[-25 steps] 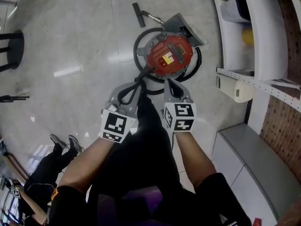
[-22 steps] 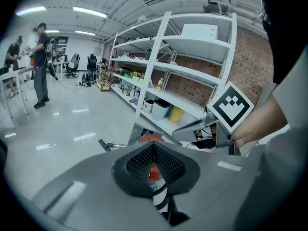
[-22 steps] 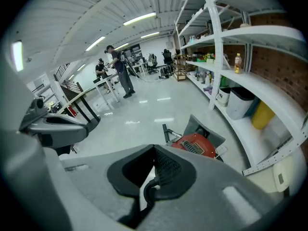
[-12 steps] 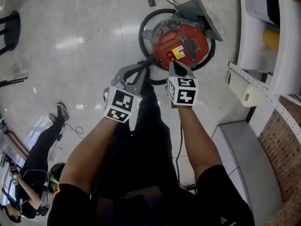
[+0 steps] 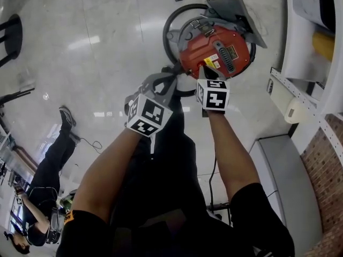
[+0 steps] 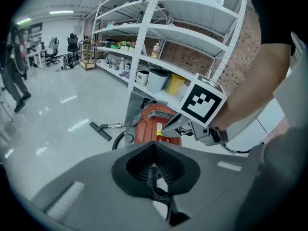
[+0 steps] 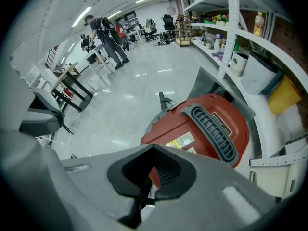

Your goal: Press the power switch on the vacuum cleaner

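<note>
— Where is the vacuum cleaner (image 5: 225, 47)?
— On the floor (image 5: 107, 63) beside the shelving (image 7: 231, 18), red top up, with the black hose (image 5: 169, 31) looped round it.
— And the right claw (image 5: 202, 69)?
— Jaws together, nothing between them. The tip is down at the near edge of the red top, by the yellow label (image 5: 213, 62). Whether it touches the switch I can't tell; the head view is too small there.
— The left claw (image 5: 167, 79)?
— Jaws together too, empty, held just left of the right one, short of the vacuum cleaner.
</note>
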The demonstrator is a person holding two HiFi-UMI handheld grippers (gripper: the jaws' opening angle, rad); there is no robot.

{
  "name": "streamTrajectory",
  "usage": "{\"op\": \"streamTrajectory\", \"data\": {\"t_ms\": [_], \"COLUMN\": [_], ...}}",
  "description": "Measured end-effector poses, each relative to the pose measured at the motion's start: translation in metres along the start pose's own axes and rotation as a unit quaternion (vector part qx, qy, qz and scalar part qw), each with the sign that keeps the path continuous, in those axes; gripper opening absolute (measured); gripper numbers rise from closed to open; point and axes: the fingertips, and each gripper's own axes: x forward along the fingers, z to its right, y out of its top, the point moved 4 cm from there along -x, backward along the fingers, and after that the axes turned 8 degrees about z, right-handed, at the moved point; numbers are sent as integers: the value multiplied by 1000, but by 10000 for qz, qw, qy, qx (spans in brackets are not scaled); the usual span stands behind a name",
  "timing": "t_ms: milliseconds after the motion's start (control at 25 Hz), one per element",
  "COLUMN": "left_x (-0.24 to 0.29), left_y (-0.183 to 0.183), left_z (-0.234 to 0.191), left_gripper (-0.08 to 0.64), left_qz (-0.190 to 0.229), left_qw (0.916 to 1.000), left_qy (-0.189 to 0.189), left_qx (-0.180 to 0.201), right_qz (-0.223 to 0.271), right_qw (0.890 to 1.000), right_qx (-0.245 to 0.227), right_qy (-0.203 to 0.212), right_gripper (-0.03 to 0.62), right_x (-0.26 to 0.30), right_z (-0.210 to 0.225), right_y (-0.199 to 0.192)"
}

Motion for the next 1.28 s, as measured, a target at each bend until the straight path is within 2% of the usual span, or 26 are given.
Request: {"op": "streamTrajectory", "data": {"t_ms": [240,520,680,840,1040,1280], "left_x": [10,-2,-3,-10,-33,-74], "left_y": [-13,-25,-23,-19,-15,-6], "left_z": [-10,-12,-12,-10,-6,4], "left_gripper": [12,12,12,12,12,13], "left_qz": [-89,-46,64,164,295,601], "left_qw": [9998,9996,9995,9993,9983,9952], "left_qy": [48,258,300,333,471,710], "left_qx": [169,-36,-10,-5,-151,-298], "right_qz": [-233,-352,-423,-583,-214,413], "right_qw": [9997,9992,9984,9977,9992,9987], "right_qx": [-16,-203,-365,-327,-317,-295], "right_qy": [-27,-55,-51,-112,-88,-21], "right_gripper": [-8,-8,-6,-8,-8,-8], "right_x": [22,25,34,37,15,-43], "right_z": [6,5,5,8,-3,-46], "right_y": [-17,-20,-18,-16,0,17]}}
